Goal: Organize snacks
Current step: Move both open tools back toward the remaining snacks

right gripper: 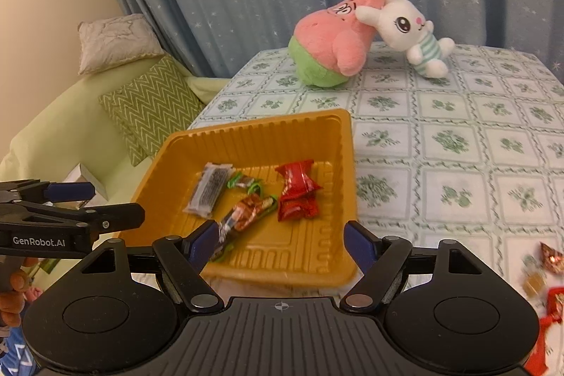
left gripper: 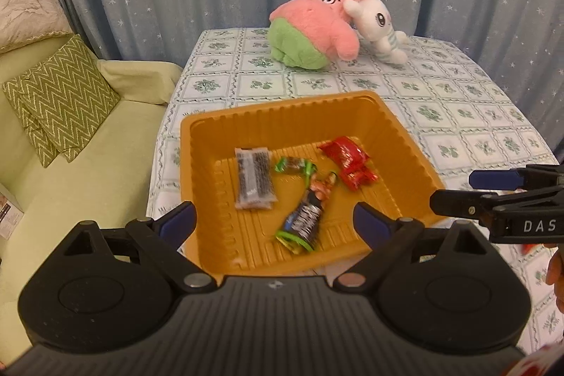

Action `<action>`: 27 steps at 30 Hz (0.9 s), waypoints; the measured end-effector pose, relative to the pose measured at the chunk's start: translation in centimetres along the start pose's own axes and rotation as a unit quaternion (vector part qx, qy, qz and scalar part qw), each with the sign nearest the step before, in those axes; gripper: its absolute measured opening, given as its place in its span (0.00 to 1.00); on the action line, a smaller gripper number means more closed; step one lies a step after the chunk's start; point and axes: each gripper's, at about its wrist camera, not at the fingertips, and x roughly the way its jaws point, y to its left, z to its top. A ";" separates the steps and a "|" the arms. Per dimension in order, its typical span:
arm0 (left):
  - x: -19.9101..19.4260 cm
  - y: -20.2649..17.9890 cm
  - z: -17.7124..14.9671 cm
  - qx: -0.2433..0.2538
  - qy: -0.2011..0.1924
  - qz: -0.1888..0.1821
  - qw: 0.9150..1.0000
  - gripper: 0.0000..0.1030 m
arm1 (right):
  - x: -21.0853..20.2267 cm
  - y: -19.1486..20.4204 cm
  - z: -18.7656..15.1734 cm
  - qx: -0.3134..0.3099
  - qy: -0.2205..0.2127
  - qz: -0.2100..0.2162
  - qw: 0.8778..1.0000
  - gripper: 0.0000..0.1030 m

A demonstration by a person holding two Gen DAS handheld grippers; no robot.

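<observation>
An orange plastic tray [left gripper: 416, 150] [right gripper: 347, 171] stands on the table and holds several wrapped snacks: a grey-black packet [left gripper: 254, 178] [right gripper: 208, 188], a green-ended candy [left gripper: 294, 165] [right gripper: 245, 182], red packets [left gripper: 350, 161] [right gripper: 298, 191] and a long dark bar [left gripper: 305, 221] [right gripper: 246, 217]. My left gripper [left gripper: 275, 221] is open and empty above the tray's near edge. My right gripper [right gripper: 278, 244] is open and empty, also above the near edge. Each gripper shows from the side in the other's view, the right [left gripper: 454, 189] and the left [right gripper: 112, 203].
A pink-green plush [left gripper: 313, 30] [right gripper: 331, 48] and a white bunny plush [left gripper: 377, 27] [right gripper: 412, 30] lie at the table's far side. Loose snacks [right gripper: 544, 273] lie on the floral tablecloth at right. A green sofa with zigzag cushions [left gripper: 63, 101] [right gripper: 151, 108] stands to the left.
</observation>
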 end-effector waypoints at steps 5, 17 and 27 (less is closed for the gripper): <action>-1.4 -1.9 -1.4 -0.002 0.008 0.003 1.000 0.92 | -2.3 -1.0 -1.7 0.005 0.007 0.004 1.000 0.76; -3.5 -7.9 -4.7 0.021 0.027 -0.015 0.999 0.90 | -7.5 -4.3 -5.8 0.009 0.023 -0.001 1.000 0.76; -4.1 -13.4 -6.2 0.032 0.034 -0.040 0.998 0.90 | -11.0 -8.5 -8.3 0.018 0.030 -0.033 0.999 0.76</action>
